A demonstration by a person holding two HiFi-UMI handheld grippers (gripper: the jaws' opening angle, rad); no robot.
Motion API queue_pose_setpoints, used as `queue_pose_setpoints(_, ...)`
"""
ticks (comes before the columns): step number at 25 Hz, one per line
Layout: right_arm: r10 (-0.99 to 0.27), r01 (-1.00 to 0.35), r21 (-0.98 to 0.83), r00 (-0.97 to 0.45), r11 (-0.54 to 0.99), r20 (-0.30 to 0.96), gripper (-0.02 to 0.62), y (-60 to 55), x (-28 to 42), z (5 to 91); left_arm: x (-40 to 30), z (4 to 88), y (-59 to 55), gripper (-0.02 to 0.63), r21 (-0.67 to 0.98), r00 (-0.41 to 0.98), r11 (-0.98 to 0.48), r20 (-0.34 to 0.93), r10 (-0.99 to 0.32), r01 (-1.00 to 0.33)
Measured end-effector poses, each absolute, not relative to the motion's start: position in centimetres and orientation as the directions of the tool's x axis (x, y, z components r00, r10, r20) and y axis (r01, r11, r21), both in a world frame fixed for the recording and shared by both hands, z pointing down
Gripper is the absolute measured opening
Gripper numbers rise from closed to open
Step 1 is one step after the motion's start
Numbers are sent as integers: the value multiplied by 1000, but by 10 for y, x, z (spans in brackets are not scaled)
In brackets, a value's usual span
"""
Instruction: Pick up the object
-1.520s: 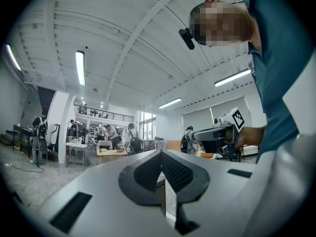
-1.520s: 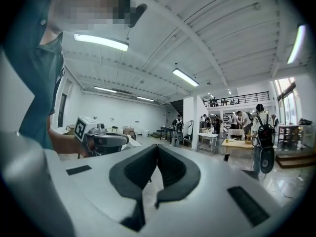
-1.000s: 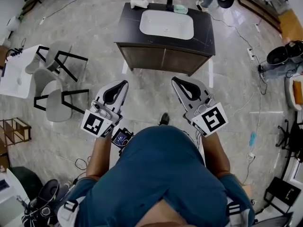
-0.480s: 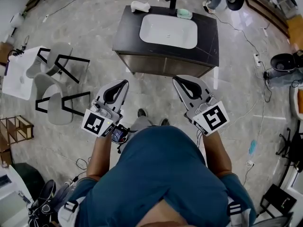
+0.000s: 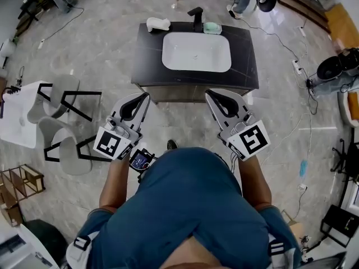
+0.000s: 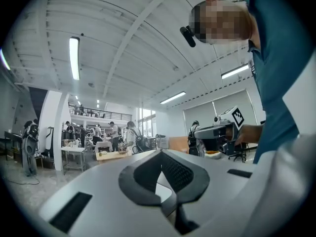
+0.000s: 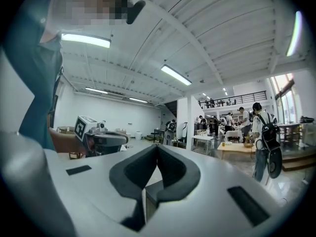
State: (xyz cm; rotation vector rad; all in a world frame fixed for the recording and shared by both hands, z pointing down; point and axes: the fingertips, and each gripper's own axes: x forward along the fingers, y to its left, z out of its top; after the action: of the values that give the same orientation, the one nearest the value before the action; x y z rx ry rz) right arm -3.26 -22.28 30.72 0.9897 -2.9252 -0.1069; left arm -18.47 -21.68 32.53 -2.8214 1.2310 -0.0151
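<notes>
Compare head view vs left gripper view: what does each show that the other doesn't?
Head view only: the dark vanity counter with its white basin and black faucet, a white object at the counter's back left corner, and grey chairs on the marble floor.
Left gripper view only: the ceiling light strip and people around tables in the background.
Shared: the left hand-held gripper, jaws together and empty; the right hand-held gripper with its marker cube; the person's teal shirt.

A basin (image 5: 196,52) sits in the vanity top (image 5: 150,58), chairs (image 5: 59,114) to its left
</notes>
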Motion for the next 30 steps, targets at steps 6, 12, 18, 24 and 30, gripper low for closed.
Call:
queue_pose_setpoints(6,-621,-617,80,-782,783,50,14,-250,-57,312,-201,336,-255,5,-32,706,-706,-5,-708,-708)
queue_pose_setpoints(12,-597,-592,80,-801,802,55,14,-292,-59,313,-207,337,-291,5,-38,682,-681,-10,-732,-731)
queue_pose_setpoints(18,-531,-526,86,-847,846,39,14,-331,-56,315,-201,345,-318,5,-23,617,-617,6,-787,-787)
queue_pose_setpoints(24,-481,-478,69,-875,876,49,14,-380,-30,324,-174,346,-361,5,-27,578,-578,19,-816,-815)
queue_pose_setpoints(30,-436,-434,53,-899,899,39,14,-415,-10,330,-140,351,-392,5,-30,560,-561,34,-828,-827)
